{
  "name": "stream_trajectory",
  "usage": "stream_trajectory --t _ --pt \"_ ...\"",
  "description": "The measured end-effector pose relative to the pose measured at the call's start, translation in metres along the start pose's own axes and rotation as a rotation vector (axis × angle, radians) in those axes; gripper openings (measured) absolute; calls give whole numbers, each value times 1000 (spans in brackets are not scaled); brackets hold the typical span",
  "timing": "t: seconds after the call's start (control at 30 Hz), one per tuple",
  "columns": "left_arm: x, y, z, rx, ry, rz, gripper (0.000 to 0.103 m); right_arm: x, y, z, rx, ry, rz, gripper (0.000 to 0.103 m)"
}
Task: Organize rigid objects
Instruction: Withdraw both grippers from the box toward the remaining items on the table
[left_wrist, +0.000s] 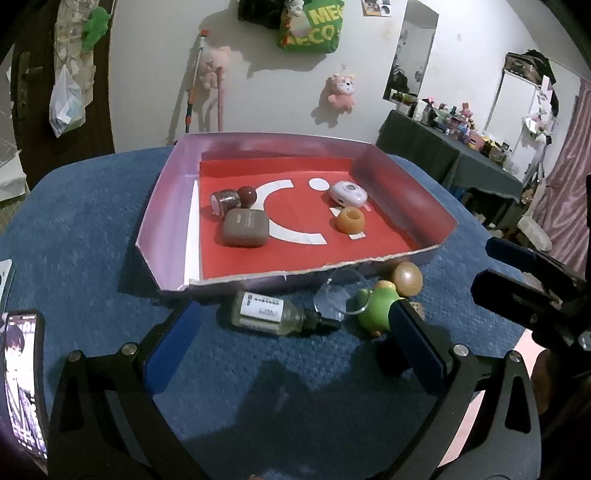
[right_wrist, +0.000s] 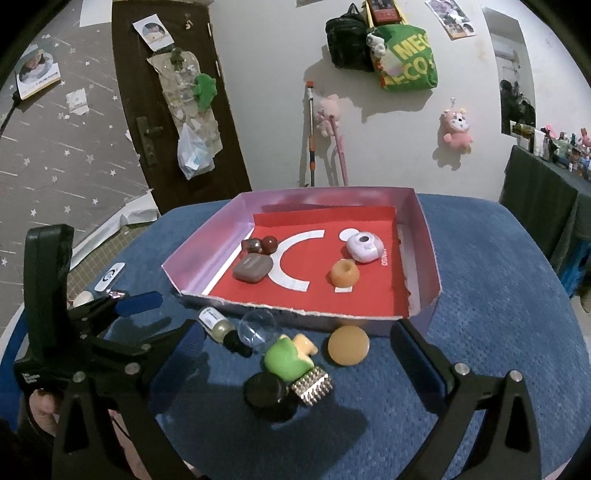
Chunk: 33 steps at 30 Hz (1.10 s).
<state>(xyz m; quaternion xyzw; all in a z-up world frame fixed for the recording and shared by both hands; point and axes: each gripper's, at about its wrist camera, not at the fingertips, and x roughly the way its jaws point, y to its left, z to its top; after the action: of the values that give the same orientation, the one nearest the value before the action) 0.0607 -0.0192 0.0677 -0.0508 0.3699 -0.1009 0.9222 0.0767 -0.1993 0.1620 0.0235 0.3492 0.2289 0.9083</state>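
My left gripper (left_wrist: 291, 326) stands open low over the blue cloth, its fingers on either side of a small glass bottle (left_wrist: 266, 314) that lies on its side. Right of the bottle lie a clear dome (left_wrist: 343, 295), a green toy (left_wrist: 376, 310) and a golden-brown ball (left_wrist: 406, 278). My right gripper (right_wrist: 299, 347) is open too, above the green toy (right_wrist: 286, 356), a black cap (right_wrist: 266, 391), a studded gold piece (right_wrist: 312, 384) and the ball (right_wrist: 348, 346). The pink tray (left_wrist: 166, 206) with a red floor holds a brown case (left_wrist: 245, 227), a dark red ball (left_wrist: 246, 195), a small jar (left_wrist: 225, 201), a lilac round device (left_wrist: 347, 192) and an orange ring (left_wrist: 350, 220).
A phone (left_wrist: 22, 380) with a lit screen lies at the cloth's left edge, with a white card (right_wrist: 109, 277) beyond it. The loose objects crowd against the tray's torn front wall (right_wrist: 295, 314). A dark table with clutter (left_wrist: 461, 147) stands at the far right, a door (right_wrist: 166, 92) far left.
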Motion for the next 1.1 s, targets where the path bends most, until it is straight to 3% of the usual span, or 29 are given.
stream_trajectory --t 0.17,0.23,0.43,0.93,1.1 --pt "-3 -4 -8 6 4 3 103 -5 1 -10 3 11 -16 102" --pt "-4 -5 -11 10 6 9 103 -6 2 -14 -2 15 -23 93" --pt "0 -6 -21 18 19 53 103 -2 2 -29 -15 48 -42 81" --pt "33 4 -25 -32 98 58 103 11 -28 -51 8 117 -155 73" --pt "47 4 -24 -38 120 56 103 27 -31 -56 -3 170 -137 73"
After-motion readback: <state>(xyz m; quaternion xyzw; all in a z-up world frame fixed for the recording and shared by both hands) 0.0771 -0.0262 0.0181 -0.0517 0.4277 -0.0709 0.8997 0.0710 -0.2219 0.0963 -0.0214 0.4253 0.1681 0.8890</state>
